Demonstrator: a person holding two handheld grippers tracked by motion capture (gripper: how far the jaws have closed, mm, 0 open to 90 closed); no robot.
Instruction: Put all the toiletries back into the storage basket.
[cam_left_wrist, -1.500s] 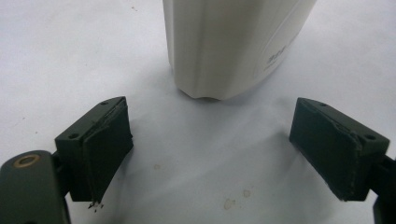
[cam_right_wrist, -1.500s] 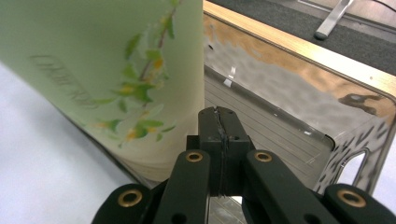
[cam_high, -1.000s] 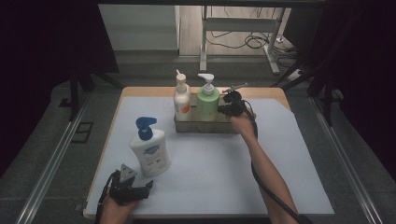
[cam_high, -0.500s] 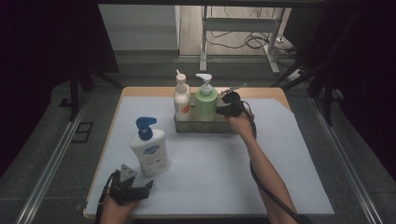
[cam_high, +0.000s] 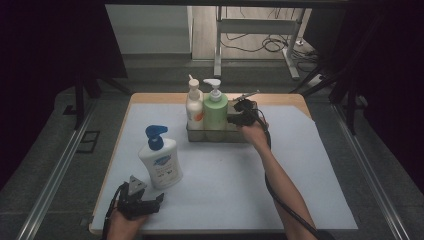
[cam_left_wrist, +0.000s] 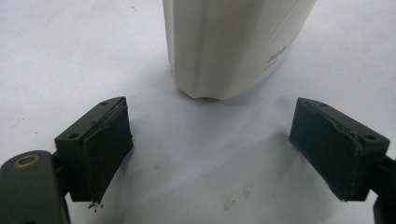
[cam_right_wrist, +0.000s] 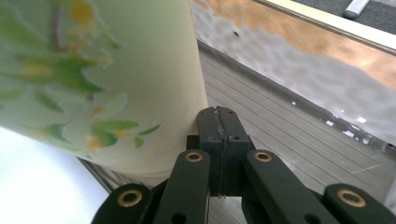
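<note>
Three pump bottles stand on the counter (cam_high: 300, 195), which is covered by a pale sheet. At the left front edge, the left claw (cam_high: 150, 204) rests low on the counter with its jaws wide apart and nothing between them. Just beyond it stands the white bottle with the blue pump (cam_high: 160, 161), upright and not touched; in the left gripper view its base (cam_left_wrist: 229, 46) is a little ahead of the two pads. Farther back, near the middle, a metal tray (cam_high: 200, 136) holds a white bottle with an orange label (cam_high: 194, 107) and, just beside it to the right, the green bottle (cam_high: 215, 111), both upright. The right claw (cam_high: 234, 119) is at the right side of the green bottle, inside the tray. Its jaws are pressed together with nothing between them, and their tip lies against the bottle's wall (cam_right_wrist: 154, 70).
</note>
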